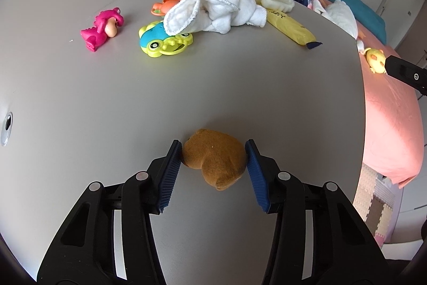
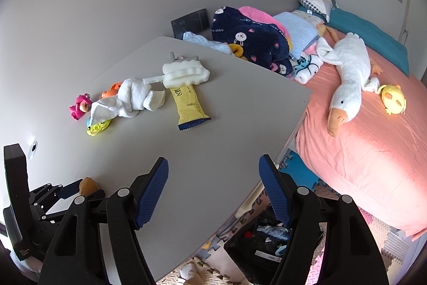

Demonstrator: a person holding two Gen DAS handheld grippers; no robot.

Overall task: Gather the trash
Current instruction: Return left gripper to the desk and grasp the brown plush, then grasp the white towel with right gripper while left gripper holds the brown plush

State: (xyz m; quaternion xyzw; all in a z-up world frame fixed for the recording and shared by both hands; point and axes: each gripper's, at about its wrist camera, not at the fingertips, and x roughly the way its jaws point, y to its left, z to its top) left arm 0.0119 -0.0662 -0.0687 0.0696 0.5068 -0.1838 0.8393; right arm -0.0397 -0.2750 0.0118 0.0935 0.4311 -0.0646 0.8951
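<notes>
**Left gripper closes on the brown lump**

The left gripper (image 1: 213, 160) has both blue pads touching a soft, fuzzy brown lump (image 1: 213, 158) lying on the grey tabletop (image 1: 213, 87) near its front edge — whether it is squeezed firmly I cannot tell. The right gripper (image 2: 213, 188) hangs released, with nothing between its fingers, over the tabletop edge above a dark bin (image 2: 256, 242) on the floor. Advice: clamp evenly on the lump's middle, lift straight up — then carry it toward that bin.

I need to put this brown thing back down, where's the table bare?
Bare: the wide stretch between the left claw and the yellow wrapper, out to the table edge by the bed. Crowded: the far side around the white towel.
</notes>
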